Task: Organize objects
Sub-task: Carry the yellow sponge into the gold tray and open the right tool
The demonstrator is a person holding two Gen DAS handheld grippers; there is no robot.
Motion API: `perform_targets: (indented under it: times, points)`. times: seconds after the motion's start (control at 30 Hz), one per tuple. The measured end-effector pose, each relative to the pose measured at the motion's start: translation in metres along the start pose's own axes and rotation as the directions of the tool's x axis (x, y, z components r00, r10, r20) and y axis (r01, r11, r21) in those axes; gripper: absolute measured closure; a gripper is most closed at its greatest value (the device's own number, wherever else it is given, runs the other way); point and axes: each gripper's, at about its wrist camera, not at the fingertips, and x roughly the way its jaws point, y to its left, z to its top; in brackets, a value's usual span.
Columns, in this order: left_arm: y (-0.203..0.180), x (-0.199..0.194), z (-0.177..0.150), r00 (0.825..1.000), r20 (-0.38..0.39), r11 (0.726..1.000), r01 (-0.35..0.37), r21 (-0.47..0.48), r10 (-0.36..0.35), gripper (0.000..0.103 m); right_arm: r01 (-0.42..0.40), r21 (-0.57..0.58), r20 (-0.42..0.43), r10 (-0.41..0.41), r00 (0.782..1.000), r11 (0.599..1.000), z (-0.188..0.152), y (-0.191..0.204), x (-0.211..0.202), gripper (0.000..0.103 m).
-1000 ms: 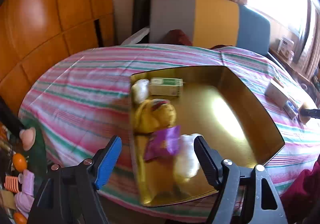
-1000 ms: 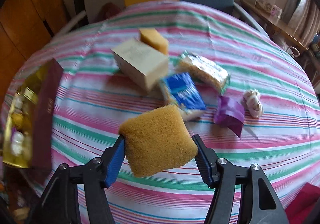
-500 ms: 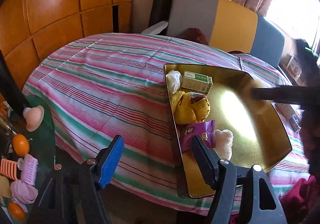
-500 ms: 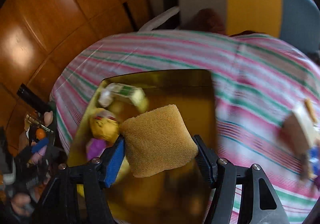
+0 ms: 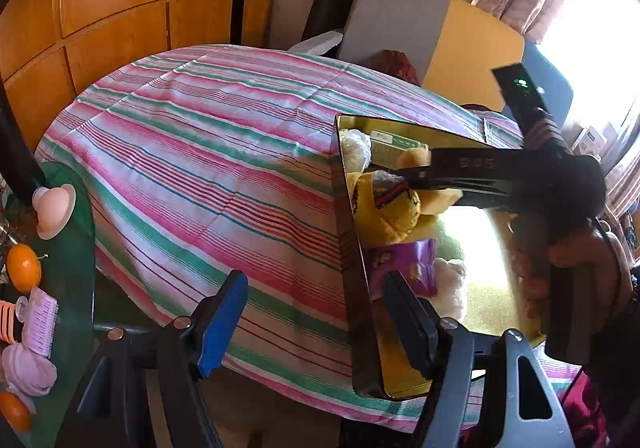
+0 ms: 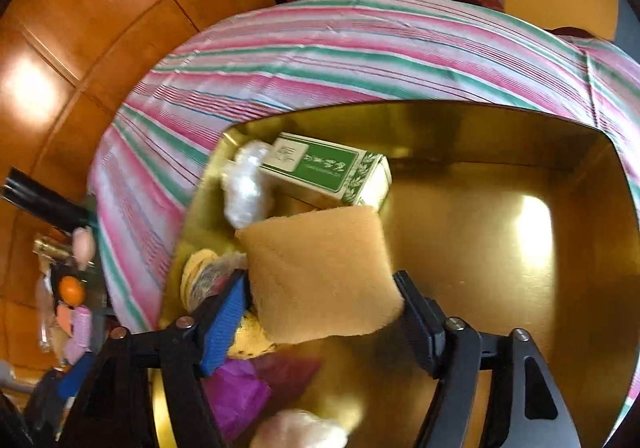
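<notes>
A gold tray (image 6: 500, 208) lies on the striped tablecloth (image 5: 208, 152). In it are a green-and-white box (image 6: 328, 172), a white wad (image 6: 246, 188), a yellow soft toy (image 5: 384, 208), a purple packet (image 5: 404, 268) and a pale fluffy lump (image 5: 452, 288). My right gripper (image 6: 320, 308) is shut on a tan sponge (image 6: 320, 272) and holds it over the tray's left part, just in front of the box. It shows in the left wrist view (image 5: 416, 178) reaching over the toy. My left gripper (image 5: 316, 312) is open and empty, at the table's near edge beside the tray's left corner (image 5: 360, 328).
A side table (image 5: 76, 248) at the left carries oranges (image 5: 24, 268), a pink clip (image 5: 40, 320) and small toys. Chairs with grey (image 5: 392, 20) and yellow (image 5: 472, 56) backs stand behind the table. A wooden wall (image 5: 120, 8) is at the left.
My right gripper carried the sponge from the table's right side to over the tray and lowered it near the box. My left gripper drew back leftward from the tray, staying open.
</notes>
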Motion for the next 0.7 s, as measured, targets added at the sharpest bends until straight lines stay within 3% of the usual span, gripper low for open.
perform_targets:
  times: [0.17, 0.37, 0.7]
  points:
    - [-0.003, -0.005, 0.001, 1.0, 0.019, 1.0, -0.003, 0.011, 0.003, 0.032, -0.039, 0.034, 0.032, 0.038, 0.999, 0.999, -0.008, -0.011, -0.021, 0.014]
    - [-0.007, -0.012, 0.001, 0.999, 0.044, 0.999, -0.031, 0.022, 0.03, 0.032, -0.064, 0.066, 0.076, 0.059, 0.995, 0.996, -0.02, -0.021, -0.047, 0.012]
    - [-0.023, -0.027, 0.0, 0.992, 0.111, 0.995, -0.062, 0.08, 0.052, 0.032, 0.059, 0.004, 0.166, -0.059, 0.984, 0.998, -0.056, -0.052, -0.111, 0.012]
